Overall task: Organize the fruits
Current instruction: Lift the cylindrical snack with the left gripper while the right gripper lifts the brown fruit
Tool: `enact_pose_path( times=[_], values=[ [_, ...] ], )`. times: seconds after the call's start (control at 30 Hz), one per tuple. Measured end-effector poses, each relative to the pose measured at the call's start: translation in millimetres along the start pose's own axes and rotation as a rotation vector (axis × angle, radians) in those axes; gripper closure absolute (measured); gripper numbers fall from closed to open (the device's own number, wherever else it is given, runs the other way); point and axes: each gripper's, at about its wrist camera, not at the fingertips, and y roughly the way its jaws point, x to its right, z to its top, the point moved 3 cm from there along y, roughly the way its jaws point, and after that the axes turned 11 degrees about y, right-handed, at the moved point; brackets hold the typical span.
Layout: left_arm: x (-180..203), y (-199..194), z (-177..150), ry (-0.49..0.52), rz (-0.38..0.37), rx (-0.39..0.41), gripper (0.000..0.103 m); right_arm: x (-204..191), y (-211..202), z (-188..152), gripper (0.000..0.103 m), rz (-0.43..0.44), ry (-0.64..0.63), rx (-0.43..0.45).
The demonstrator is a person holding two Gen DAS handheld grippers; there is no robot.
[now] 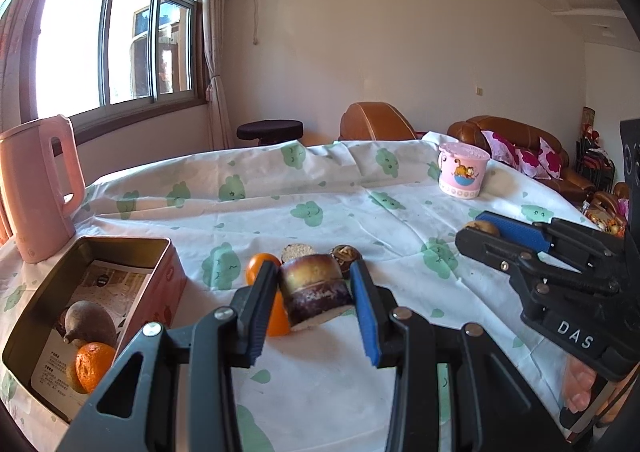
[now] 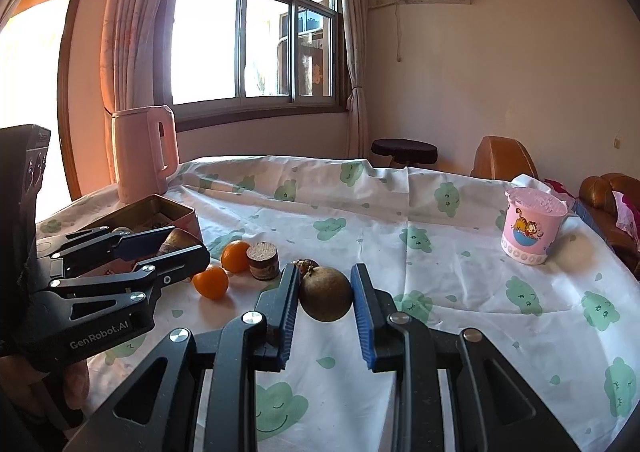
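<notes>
While the left gripper (image 1: pixel 316 292) clamps a short sugarcane segment (image 1: pixel 314 290), long axis roughly upright, the pink tin (image 1: pixel 168 276) holding fruit lies to its left, nearer this hand. The right gripper (image 2: pixel 325 294), closed on a brown round fruit (image 2: pixel 325 294), is farther from the tin, beyond two loose tangerines (image 2: pixel 211 282).

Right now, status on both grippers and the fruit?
Left gripper shut on sugarcane piece. Right gripper shut on brown round fruit. Tin box holds two fruits; two oranges remain on the cloth. Path clear.
</notes>
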Motion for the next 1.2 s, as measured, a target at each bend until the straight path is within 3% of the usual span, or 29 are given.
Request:
enact_pose_path(
  times=[1.2],
  values=[
    [-1,-26,3,-0.010,0.038,0.126,0.063,-8,-18,0,0.075,-0.018,-0.022,0.088]
  ],
)
